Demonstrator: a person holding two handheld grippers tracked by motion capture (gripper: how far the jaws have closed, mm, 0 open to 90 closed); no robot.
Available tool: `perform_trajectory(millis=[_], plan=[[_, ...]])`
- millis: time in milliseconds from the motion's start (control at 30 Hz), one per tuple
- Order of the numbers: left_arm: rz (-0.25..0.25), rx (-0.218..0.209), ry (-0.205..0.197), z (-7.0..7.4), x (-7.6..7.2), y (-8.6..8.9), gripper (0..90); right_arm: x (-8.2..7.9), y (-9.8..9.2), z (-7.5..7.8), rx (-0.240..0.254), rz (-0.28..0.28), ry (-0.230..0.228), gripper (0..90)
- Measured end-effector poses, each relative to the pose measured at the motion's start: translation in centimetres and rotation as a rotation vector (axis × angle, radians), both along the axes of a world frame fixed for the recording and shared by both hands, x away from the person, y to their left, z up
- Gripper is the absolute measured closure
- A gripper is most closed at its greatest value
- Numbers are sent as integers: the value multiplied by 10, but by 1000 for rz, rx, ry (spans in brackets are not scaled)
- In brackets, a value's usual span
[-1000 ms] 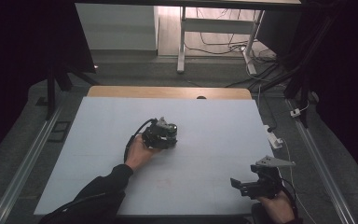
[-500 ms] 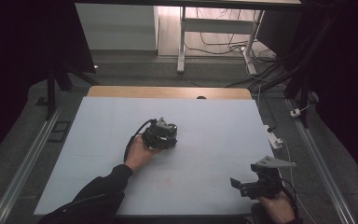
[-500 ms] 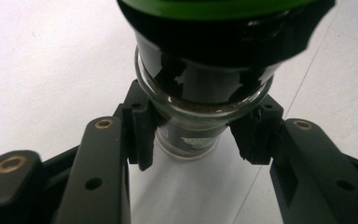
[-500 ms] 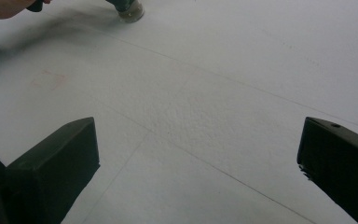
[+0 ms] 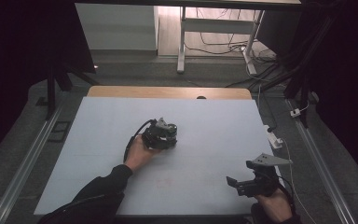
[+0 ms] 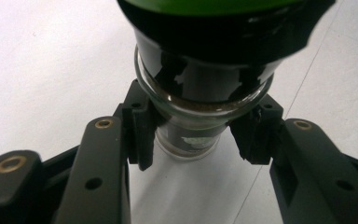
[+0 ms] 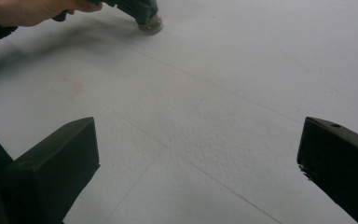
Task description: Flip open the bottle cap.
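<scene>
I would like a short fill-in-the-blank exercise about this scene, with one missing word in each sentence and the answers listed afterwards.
1. The left gripper is shut on a small glass ____.
2. The jar has a lid coloured ____.
3. The fingers of the right gripper stand ____, with nothing between them.
4. The jar rests on a table whose top is ____ in colour.

Missing words: jar; green; open; white

From my seat, the white table sheet [image 5: 98, 140] spreads ahead, a wooden edge [image 5: 168, 92] at twelve o'clock. A white power strip [image 5: 273, 138] lies at two o'clock — cables [image 5: 223, 44] tangle beyond, around white desk legs [image 5: 182, 42].
</scene>
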State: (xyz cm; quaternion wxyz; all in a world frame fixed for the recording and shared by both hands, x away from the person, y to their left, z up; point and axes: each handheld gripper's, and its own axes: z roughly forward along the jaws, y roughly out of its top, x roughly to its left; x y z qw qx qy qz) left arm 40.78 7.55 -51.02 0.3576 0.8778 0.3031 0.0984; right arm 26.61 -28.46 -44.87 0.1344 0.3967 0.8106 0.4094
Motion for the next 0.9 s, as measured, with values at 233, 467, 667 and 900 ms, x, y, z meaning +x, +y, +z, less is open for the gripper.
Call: perform_trajectory(millis=[233, 467, 667, 900], plan=[[-1, 3, 2, 0, 0, 0, 536, 3, 12, 4, 4, 42, -10, 0], [-1, 2, 4, 0, 0, 0, 536, 8, 27, 8, 11, 92, -24, 0], [0, 2, 3, 0, 0, 0, 536, 15, 35, 9, 33, 125, -25, 0], [-2, 7, 4, 0, 1, 0, 536, 26, 50, 10, 37, 169, -28, 0]])
